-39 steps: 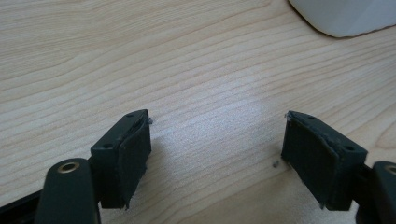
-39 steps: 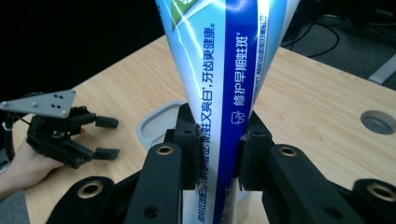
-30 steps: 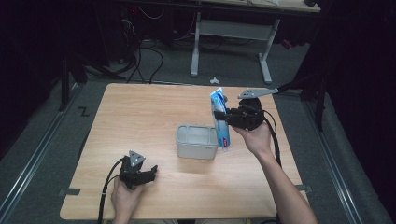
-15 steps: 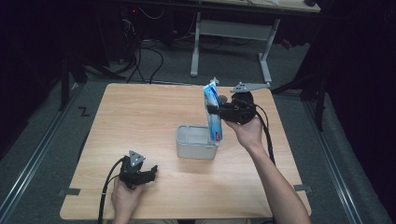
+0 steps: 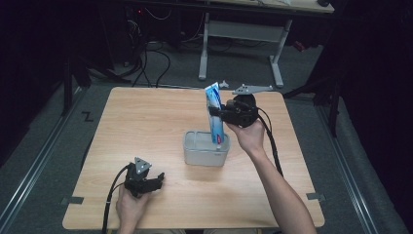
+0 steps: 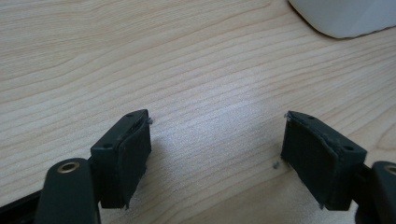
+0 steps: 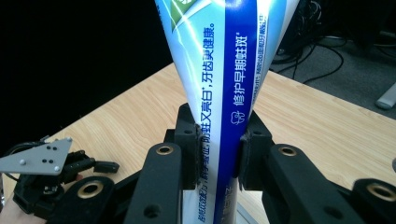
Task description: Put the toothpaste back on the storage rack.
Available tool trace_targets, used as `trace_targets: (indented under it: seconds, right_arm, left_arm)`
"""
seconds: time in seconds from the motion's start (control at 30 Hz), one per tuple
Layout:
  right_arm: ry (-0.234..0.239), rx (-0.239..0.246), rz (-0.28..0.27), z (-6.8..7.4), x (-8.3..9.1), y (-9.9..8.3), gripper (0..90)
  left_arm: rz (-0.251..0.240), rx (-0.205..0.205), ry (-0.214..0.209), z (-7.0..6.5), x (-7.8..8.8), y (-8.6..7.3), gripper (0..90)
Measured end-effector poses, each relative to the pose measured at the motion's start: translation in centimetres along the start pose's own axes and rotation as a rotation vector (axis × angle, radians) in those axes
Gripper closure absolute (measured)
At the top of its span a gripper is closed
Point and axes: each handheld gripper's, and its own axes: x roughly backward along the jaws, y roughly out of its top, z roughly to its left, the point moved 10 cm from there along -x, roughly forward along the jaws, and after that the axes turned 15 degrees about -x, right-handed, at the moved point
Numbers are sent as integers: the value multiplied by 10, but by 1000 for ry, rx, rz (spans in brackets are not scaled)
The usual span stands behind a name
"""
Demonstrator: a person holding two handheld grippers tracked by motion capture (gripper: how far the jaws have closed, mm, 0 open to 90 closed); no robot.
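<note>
A dim room with dark floor, cables and a grey-legged desk at the back surrounds a pale wooden counter (image 5: 146, 126).

Near the middle of the counter stands a small grey bin (image 5: 206, 148), open at the top. The right gripper (image 5: 220, 113) is held above the bin's far right corner, its fingers (image 7: 194, 149) clamped shut on a blue and white toothpaste tube (image 5: 215, 117). In the right gripper view the two black pads press the tube's sides and pinch it narrow, with the printed body widening beyond them. From the high view the tube stands nearly upright, slightly tilted, its flat crimped end above the fingers and its capped end below them, down at the bin's rim; whether the cap touches the inside of the bin cannot be told. The person's right hand (image 5: 248, 134) holds the gripper from below, the forearm reaching in from the near edge, and the grey three-cornered plate sits on top.

The left gripper (image 5: 151, 183) rests low at the near left part of the counter, well apart from the bin and the tube, held in the left hand (image 5: 130, 204). In the left gripper view its fingers (image 6: 123, 158) stand wide open over bare wood, nothing between them; a rounded corner of the bin shows beyond them at the upper right.
</note>
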Motion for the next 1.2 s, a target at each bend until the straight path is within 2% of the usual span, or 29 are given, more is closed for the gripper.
trace_targets:
  seconds: [0.23,0.5,0.83,0.93,1.2]
  right_arm:
    - [2,4,-5,4,-6,0,741]
    - [-18,26,2,5,-17,-5,739]
    - [-54,39,49,-2,-38,-21,736]
    - [-66,60,68,-1,-45,-28,735]
    - [-76,73,98,-2,-51,-37,733]
  left_arm:
    - [0,0,0,0,0,0,243]
    - [1,-1,0,0,0,0,243]
    - [1,-1,-1,0,0,0,243]
    - [1,-1,-1,0,0,0,243]
    - [1,-1,-1,0,0,0,243]
